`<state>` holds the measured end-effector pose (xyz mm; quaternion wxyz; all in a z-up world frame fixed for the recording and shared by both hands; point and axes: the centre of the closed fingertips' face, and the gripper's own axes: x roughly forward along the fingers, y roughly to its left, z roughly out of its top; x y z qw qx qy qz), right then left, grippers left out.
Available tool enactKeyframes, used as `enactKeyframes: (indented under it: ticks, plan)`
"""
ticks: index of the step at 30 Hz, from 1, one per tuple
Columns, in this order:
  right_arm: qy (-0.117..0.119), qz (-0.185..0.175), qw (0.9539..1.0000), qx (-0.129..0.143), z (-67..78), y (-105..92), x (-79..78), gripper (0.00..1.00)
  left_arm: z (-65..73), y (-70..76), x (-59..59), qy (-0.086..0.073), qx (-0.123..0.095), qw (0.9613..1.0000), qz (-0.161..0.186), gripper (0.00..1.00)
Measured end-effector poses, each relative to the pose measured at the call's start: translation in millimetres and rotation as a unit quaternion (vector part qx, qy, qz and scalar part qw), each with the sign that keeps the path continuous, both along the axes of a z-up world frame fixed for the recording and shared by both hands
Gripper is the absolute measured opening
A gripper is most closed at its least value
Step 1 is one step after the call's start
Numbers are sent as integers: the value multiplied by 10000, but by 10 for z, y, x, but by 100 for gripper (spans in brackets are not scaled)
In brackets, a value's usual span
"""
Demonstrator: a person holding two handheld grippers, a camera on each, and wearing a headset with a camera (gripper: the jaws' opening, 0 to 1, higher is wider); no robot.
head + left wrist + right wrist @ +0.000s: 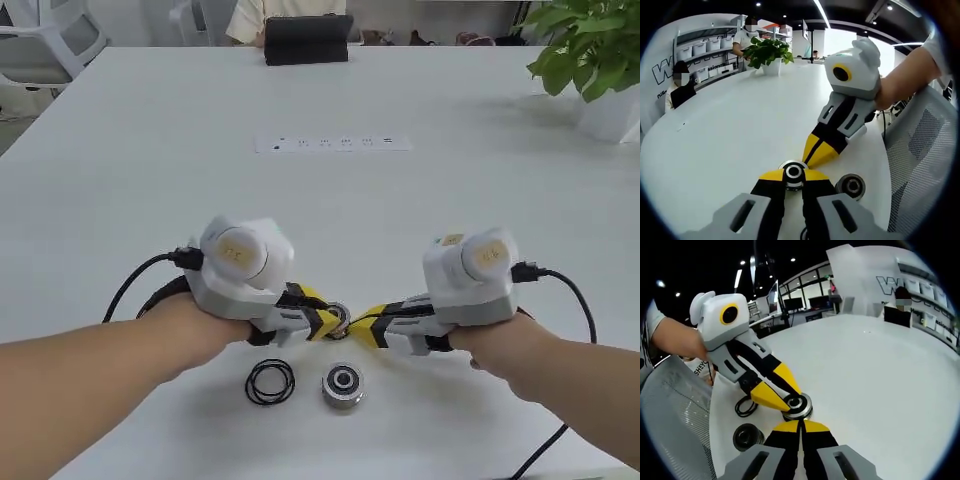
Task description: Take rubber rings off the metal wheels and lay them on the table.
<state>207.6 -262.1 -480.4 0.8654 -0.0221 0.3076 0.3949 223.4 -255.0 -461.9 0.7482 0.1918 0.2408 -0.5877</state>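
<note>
Two grippers meet over one metal wheel, held just above the table.

The left gripper is clamped on a metal wheel, one yellow jaw tip on either side of it, so the wheel sits right at the front of its jaws. The right gripper points in from the opposite side with its jaws pressed together, their tips touching the wheel's edge. I cannot tell whether they pinch anything there. Below the left gripper's jaws a small pile of black rubber rings lies flat on the white table. A second wheel lies just beside the rings, under the point where the two grippers meet, apart from both of them. In the right gripper view this second wheel and the rings lie to the left of its own jaws.
</note>
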Motion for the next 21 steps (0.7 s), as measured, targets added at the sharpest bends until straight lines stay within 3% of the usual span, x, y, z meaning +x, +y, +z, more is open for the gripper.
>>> enactKeyframes:
  ticks: [7, 10, 17, 21]
  plan:
    - [365, -381, 9978, 409, -1, -37, 15, 0, 0, 0, 5, -71, 24, 10000, 0, 6]
    - [403, -524, 9962, 575, 30, -75, 35, 0, 1, 1, 6, -81, 22, 10000, -14, 7]
    - [588, -846, 9888, 1080, 105, -83, 73, 0, 3, -2, 2, -93, 38, 9999, -13, 6]
    - [659, -933, 9858, 1234, 117, -72, 86, 0, 4, -3, 4, -92, 38, 10000, -1, 7]
